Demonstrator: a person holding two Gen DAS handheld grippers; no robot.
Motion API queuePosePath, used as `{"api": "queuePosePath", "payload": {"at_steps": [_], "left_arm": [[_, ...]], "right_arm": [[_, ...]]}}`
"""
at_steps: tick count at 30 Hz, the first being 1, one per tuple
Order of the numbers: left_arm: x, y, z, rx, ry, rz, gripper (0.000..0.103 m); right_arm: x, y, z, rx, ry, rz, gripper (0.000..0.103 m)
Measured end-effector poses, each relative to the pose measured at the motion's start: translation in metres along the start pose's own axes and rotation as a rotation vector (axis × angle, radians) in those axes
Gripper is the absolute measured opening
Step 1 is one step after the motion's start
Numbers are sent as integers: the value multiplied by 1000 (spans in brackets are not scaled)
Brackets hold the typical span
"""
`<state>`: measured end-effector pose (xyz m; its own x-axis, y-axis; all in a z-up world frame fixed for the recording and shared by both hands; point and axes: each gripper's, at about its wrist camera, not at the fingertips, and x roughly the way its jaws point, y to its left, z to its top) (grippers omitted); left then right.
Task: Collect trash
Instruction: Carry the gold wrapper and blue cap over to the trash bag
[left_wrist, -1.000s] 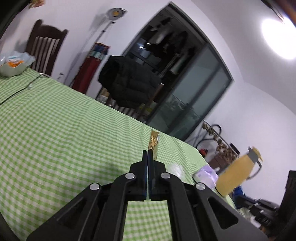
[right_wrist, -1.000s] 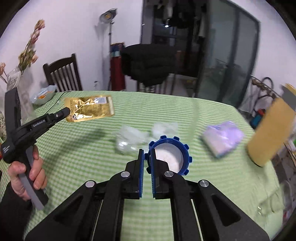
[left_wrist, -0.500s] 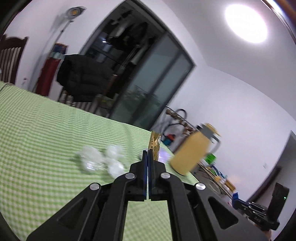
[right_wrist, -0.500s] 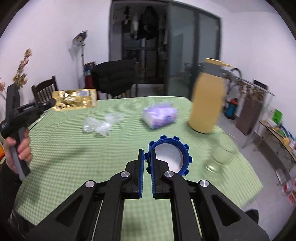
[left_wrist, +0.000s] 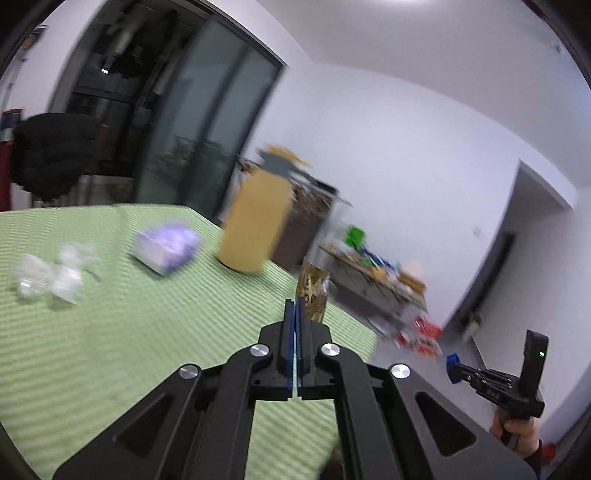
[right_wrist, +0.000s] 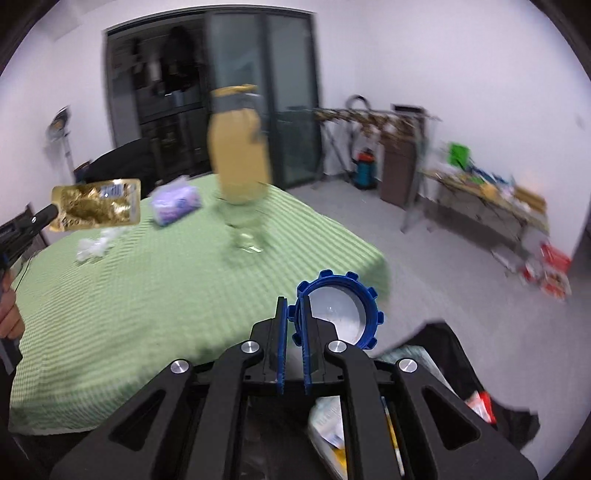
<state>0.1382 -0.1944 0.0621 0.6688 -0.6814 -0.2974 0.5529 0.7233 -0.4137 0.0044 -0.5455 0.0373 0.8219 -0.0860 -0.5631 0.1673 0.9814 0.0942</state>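
My left gripper (left_wrist: 295, 306) is shut on a gold foil wrapper (left_wrist: 312, 290), seen edge-on past the fingertips. In the right wrist view the same wrapper (right_wrist: 98, 208) hangs flat from the left gripper (right_wrist: 50, 213) over the green checked table (right_wrist: 129, 295). My right gripper (right_wrist: 293, 310) is shut on the rim of a blue toothed lid (right_wrist: 338, 314) with a white inside. It hangs past the table's corner, above an open black trash bag (right_wrist: 447, 354) that holds wrappers. Crumpled clear plastic (left_wrist: 48, 273) lies on the cloth.
A tall yellow jug (right_wrist: 238, 155), a drinking glass (right_wrist: 245, 229) and a purple tissue pack (right_wrist: 175, 203) stand on the table. A cluttered low table (right_wrist: 487, 199) and red packets on the floor (right_wrist: 546, 269) are at the right wall. A hand (left_wrist: 517, 432) holds the right gripper.
Both grippers have swung right with their loads. The right one has left the tabletop and now hangs over the black bag; the left has neared the table's right edge.
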Motion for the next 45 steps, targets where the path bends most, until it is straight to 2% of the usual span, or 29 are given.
{"api": "queuePosePath", "payload": {"at_steps": [5,9,14,16,17,18,20,23,27,34,37,40,42,45], "left_arm": [[41,-63,-24,83,75,-69,0],[65,-101,-44,131,127,-124,0],[104,-131,-72,141,237,-169,0],[115,-140,-82,138,267,-173,0],[120,-143,-86,138,278,-177,0],[125,-148,-91,138,293,-183,0],[137,-157,-101,142,323,-189,0],[149,-175,-121,167,379,-200,0],[166,-197,-147,225,443,-212,0],[202,-240,-198,397,573,-159,0],[221,-250,-217,410,653,-156,0],[245,-258,-241,444,717,-108,0],[253,-265,-252,473,735,-98,2],[258,-272,-267,535,760,-94,19]], "right_arm": [[9,-67,-43,144,77,-45,7],[36,-113,-94,272,199,-60,7],[63,-143,-130,391,282,-2,7],[81,-149,-141,432,344,23,8],[87,-152,-144,451,366,20,12],[92,-157,-148,480,378,9,26],[92,-168,-153,536,367,-24,39],[82,-175,-151,567,323,-34,39],[55,-189,-149,568,274,-99,44],[22,-205,-148,570,219,-163,44],[16,-207,-147,573,215,-162,44],[11,-207,-145,558,213,-174,44],[7,-208,-143,549,211,-188,44],[3,-209,-143,543,209,-206,45]]}}
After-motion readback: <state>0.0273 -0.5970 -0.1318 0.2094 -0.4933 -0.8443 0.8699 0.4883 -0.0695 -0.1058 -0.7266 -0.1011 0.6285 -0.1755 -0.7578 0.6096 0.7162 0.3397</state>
